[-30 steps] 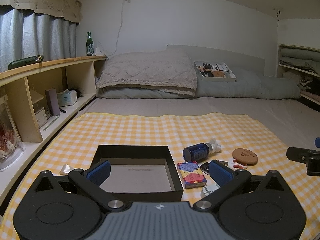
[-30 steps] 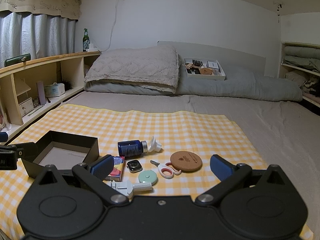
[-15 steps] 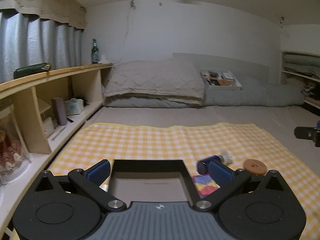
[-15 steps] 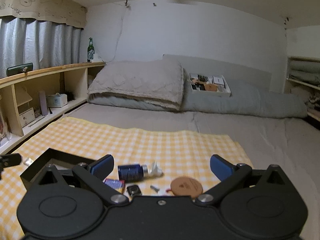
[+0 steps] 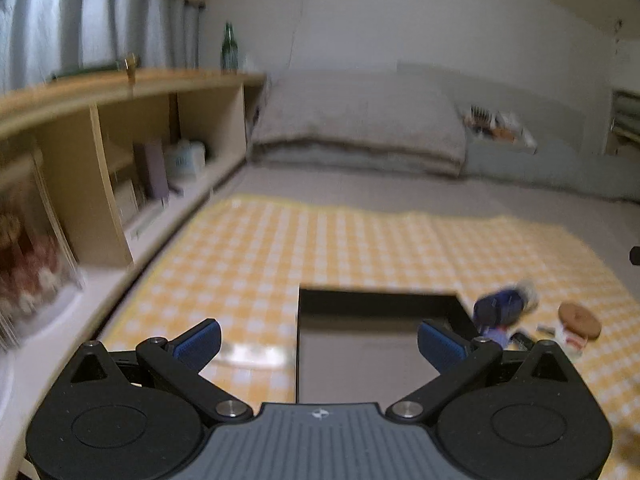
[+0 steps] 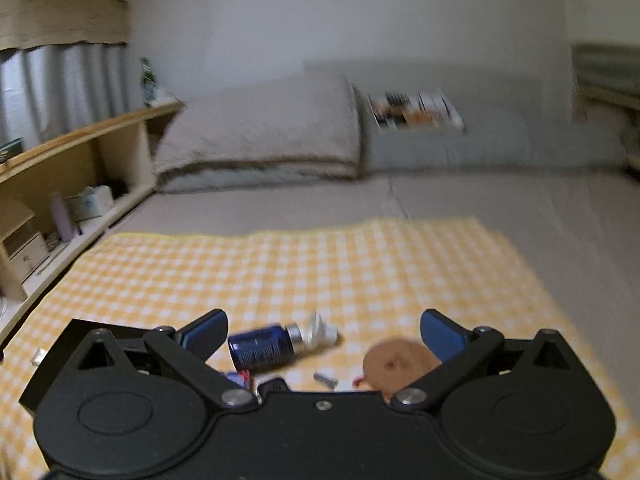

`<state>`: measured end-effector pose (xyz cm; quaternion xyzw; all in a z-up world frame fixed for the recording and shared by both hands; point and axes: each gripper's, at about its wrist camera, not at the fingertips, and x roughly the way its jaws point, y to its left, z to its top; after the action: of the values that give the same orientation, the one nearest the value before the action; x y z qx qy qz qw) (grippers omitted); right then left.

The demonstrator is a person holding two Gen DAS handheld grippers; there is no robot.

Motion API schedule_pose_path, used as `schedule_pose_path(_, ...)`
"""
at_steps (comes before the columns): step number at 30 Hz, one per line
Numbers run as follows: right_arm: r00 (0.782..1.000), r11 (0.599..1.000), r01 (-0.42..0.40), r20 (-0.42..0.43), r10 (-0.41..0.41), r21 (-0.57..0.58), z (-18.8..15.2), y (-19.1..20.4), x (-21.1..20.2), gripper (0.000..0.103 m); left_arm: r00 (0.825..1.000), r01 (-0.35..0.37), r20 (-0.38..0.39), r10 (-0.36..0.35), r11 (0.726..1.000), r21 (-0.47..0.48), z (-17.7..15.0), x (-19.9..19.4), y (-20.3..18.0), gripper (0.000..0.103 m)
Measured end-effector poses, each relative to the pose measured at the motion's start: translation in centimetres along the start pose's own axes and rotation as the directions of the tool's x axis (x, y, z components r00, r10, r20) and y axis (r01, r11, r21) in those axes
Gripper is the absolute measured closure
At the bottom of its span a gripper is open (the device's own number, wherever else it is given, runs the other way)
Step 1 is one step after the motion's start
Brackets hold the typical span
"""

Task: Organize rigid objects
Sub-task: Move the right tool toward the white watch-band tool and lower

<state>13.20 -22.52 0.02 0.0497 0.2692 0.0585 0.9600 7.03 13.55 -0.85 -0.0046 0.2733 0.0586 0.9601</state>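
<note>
A black open box (image 5: pixel 380 304) lies on the yellow checked cloth (image 5: pixel 320 248), with nothing visible in the part that shows. My left gripper (image 5: pixel 320 340) is open and empty, hovering over the box's near left side. A blue bottle (image 5: pixel 500 306) with a white cap and a round brown disc (image 5: pixel 580 320) lie to the right of the box. In the right wrist view my right gripper (image 6: pixel 324 330) is open and empty, just above the blue bottle (image 6: pixel 264 346) and the brown disc (image 6: pixel 400 362). Small items sit partly hidden under it. The box corner (image 6: pixel 76 330) shows at the left.
A wooden shelf unit (image 5: pixel 120 148) with books and a tissue box runs along the left. A pillow (image 5: pixel 360 120) and grey bedding lie at the back, with a white tray (image 6: pixel 416 110) of items on them. A small white scrap (image 6: pixel 38 356) lies left of the box.
Both views are now blurred from motion. The left gripper has shifted left, so the box sits further right in its view. The right gripper has swung and tilted; the bottle stays between its fingers.
</note>
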Motion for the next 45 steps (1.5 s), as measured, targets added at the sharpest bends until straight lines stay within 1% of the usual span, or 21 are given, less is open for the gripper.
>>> schedule_pose_path(2,0.998,1.0,0.005,-0.057,-0.004,0.01,-0.6,-0.1,1.5,0.0,0.998,0.018,-0.059,-0.019,1.0,-0.012,-0.6,1.4,0.5,0.003)
schedule_pose_path(4,0.994,1.0,0.005,-0.109,-0.006,-0.013,-1.4,0.0,2.7,0.0,0.994,0.03,-0.103,-0.034,0.999,-0.039,-1.0,2.2,0.8,0.011)
schedule_pose_path(6,0.988,0.999,-0.002,-0.154,-0.005,-0.046,-1.9,0.4,3.7,0.0,0.99,0.033,-0.138,-0.04,0.998,-0.052,-1.2,3.2,1.0,0.025)
schedule_pose_path(7,0.984,0.998,-0.009,-0.176,-0.002,-0.061,-2.2,0.5,4.2,0.0,0.987,0.033,-0.157,-0.042,0.997,-0.063,-1.3,3.7,1.3,0.029)
schedule_pose_path(9,0.975,0.996,-0.021,-0.222,0.002,-0.081,-2.9,0.7,5.0,0.0,0.981,0.03,-0.188,-0.046,0.996,-0.088,-1.4,4.7,1.8,0.046)
schedule_pose_path(10,0.968,0.996,-0.029,-0.251,0.006,-0.086,-3.1,0.9,5.5,0.0,0.978,0.03,-0.204,-0.049,0.995,-0.096,-1.5,5.2,2.0,0.05)
schedule_pose_path(12,0.953,0.995,-0.045,-0.303,0.017,-0.084,-3.7,1.0,6.2,0.0,0.971,0.028,-0.232,-0.051,0.994,-0.101,-1.7,6.0,2.2,0.063)
schedule_pose_path(13,0.942,0.995,-0.054,-0.334,0.024,-0.08,-4.0,1.0,6.6,0.0,0.969,0.028,-0.24,-0.051,0.995,-0.098,-1.8,6.4,2.2,0.068)
schedule_pose_path(14,0.934,0.995,-0.06,-0.357,0.029,-0.077,-4.2,1.1,7.1,0.0,0.966,0.029,-0.253,-0.052,0.995,-0.093,-1.9,6.7,2.1,0.076)
schedule_pose_path(17,0.907,0.992,-0.081,-0.419,0.035,-0.092,-5.1,1.5,8.1,0.0,0.957,0.027,-0.286,-0.049,0.996,-0.08,-2.3,7.4,2.0,0.083)
schedule_pose_path(21,0.885,0.983,-0.121,-0.463,0.044,-0.139,-6.0,1.9,9.3,0.003,0.953,0.019,-0.299,-0.039,0.997,-0.069,-2.5,8.0,2.2,0.096)
schedule_pose_path(24,0.877,0.973,-0.151,-0.478,0.049,-0.175,-6.5,2.0,10.2,0.006,0.949,0.02,-0.314,-0.042,0.997,-0.073,-2.7,8.2,2.7,0.096)
schedule_pose_path(26,0.873,0.965,-0.174,-0.484,0.058,-0.197,-6.8,2.0,10.8,0.009,0.949,0.026,-0.312,-0.046,0.997,-0.07,-2.7,8.2,2.7,0.096)
schedule_pose_path(31,0.854,0.944,-0.243,-0.511,0.099,-0.222,-7.3,2.2,11.8,0.017,0.951,0.037,-0.305,-0.057,0.997,-0.07,-2.8,8.1,2.9,0.096)
schedule_pose_path(33,0.855,0.94,-0.261,-0.505,0.118,-0.221,-7.4,2.2,11.8,0.019,0.951,0.039,-0.304,-0.059,0.997,-0.072,-2.8,8.1,2.9,0.096)
schedule_pose_path(34,0.852,0.936,-0.273,-0.508,0.129,-0.22,-7.4,2.2,11.9,0.024,0.951,0.039,-0.304,-0.059,0.997,-0.073,-2.8,8.1,2.9,0.096)
schedule_pose_path(35,0.847,0.931,-0.293,-0.51,0.149,-0.215,-7.3,2.2,11.9,0.033,0.951,0.038,-0.305,-0.059,0.997,-0.073,-2.8,8.1,3.0,0.096)
schedule_pose_path(36,0.843,0.929,-0.305,-0.513,0.161,-0.21,-7.2,2.3,11.8,0.036,0.951,0.038,-0.305,-0.058,0.997,-0.074,-2.8,8.1,2.9,0.096)
schedule_pose_path(37,0.846,0.932,-0.293,-0.512,0.148,-0.216,-7.1,2.4,11.7,0.04,0.951,0.037,-0.305,-0.058,0.997,-0.074,-2.8,8.1,3.0,0.096)
schedule_pose_path(40,0.845,0.935,-0.285,-0.516,0.14,-0.211,-6.6,2.5,11.5,0.041,0.951,0.031,-0.306,-0.052,0.997,-0.072,-2.7,8.2,2.9,0.096)
schedule_pose_path(45,0.868,0.93,-0.302,-0.463,0.178,-0.209,-4.6,3.5,10.4,0.041,0.95,0.023,-0.31,-0.041,0.998,-0.062,-2.6,8.3,2.8,0.097)
